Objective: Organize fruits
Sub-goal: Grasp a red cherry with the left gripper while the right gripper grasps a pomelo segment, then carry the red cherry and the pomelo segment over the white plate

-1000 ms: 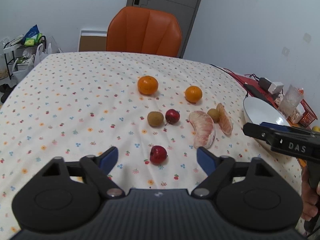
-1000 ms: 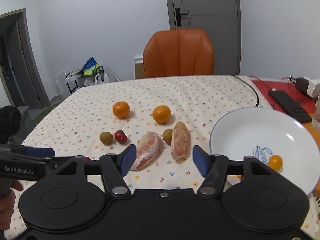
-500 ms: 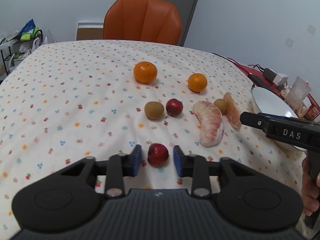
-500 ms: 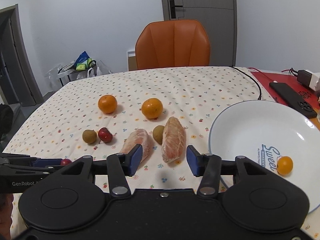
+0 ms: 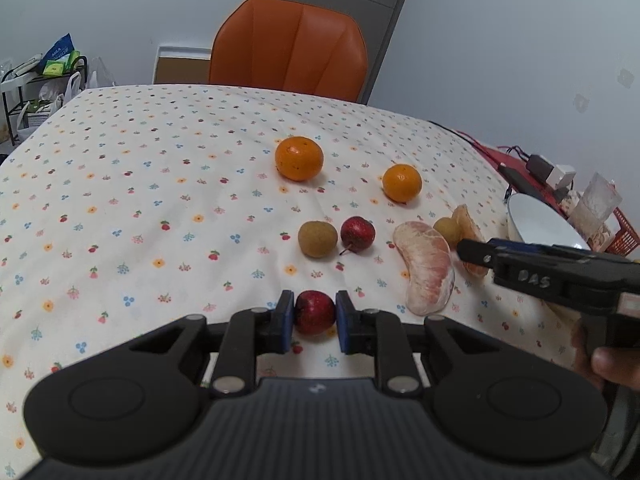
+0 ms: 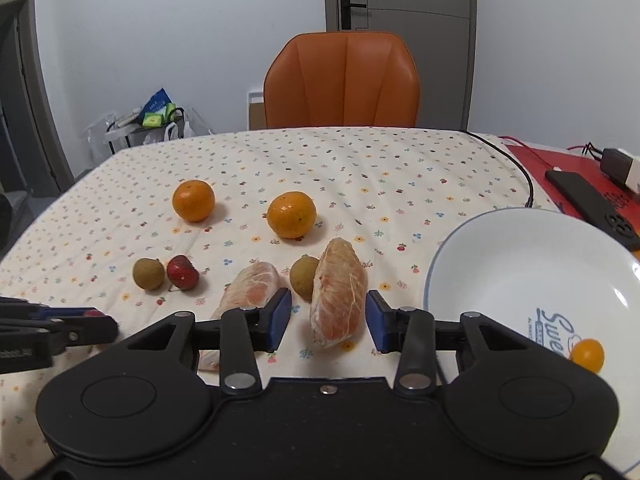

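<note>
While your left gripper (image 5: 315,315) pinched the red fruit (image 5: 315,312) between its pads on the tablecloth (image 5: 140,200), your right gripper (image 6: 327,316) stood part-open around a pomelo segment (image 6: 338,292), plate (image 6: 520,264) at two o'clock.

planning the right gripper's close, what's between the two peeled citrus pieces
A small brown fruit sits between the left piece and right piece, clearest in the right wrist view.

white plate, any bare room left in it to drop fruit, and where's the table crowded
The white plate is mostly bare; only a small orange fruit sits near its front edge. Crowding is left of it, around the peeled segments and oranges.
</note>
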### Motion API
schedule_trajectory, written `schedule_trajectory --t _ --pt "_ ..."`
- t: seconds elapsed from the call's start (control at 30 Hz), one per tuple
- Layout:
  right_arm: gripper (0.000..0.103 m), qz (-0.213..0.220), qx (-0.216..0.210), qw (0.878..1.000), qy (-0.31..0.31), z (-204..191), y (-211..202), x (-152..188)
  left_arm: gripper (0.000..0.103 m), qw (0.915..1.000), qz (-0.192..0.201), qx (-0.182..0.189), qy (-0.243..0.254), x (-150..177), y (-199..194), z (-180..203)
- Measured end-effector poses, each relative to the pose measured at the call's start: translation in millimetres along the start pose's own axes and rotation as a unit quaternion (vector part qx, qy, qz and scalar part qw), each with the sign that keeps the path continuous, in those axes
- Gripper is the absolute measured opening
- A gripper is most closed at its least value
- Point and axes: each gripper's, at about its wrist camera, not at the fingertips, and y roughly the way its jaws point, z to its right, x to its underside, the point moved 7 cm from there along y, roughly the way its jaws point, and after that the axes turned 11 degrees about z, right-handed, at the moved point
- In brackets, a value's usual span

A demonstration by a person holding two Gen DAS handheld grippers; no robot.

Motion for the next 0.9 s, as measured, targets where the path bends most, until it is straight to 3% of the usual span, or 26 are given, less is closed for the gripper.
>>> schedule_trajectory --t 0.3,0.9 --pt "0.021 -0.005 0.044 0.998 -0.037 -3 9 7 0.020 0.9999 -0.002 -0.009 -0.008 -3 0 -13" --pt "0.020 0.058 0.017 0.998 0.012 13 -52 -9 0.020 0.9995 0.026 0.008 0.017 -22 -15 28"
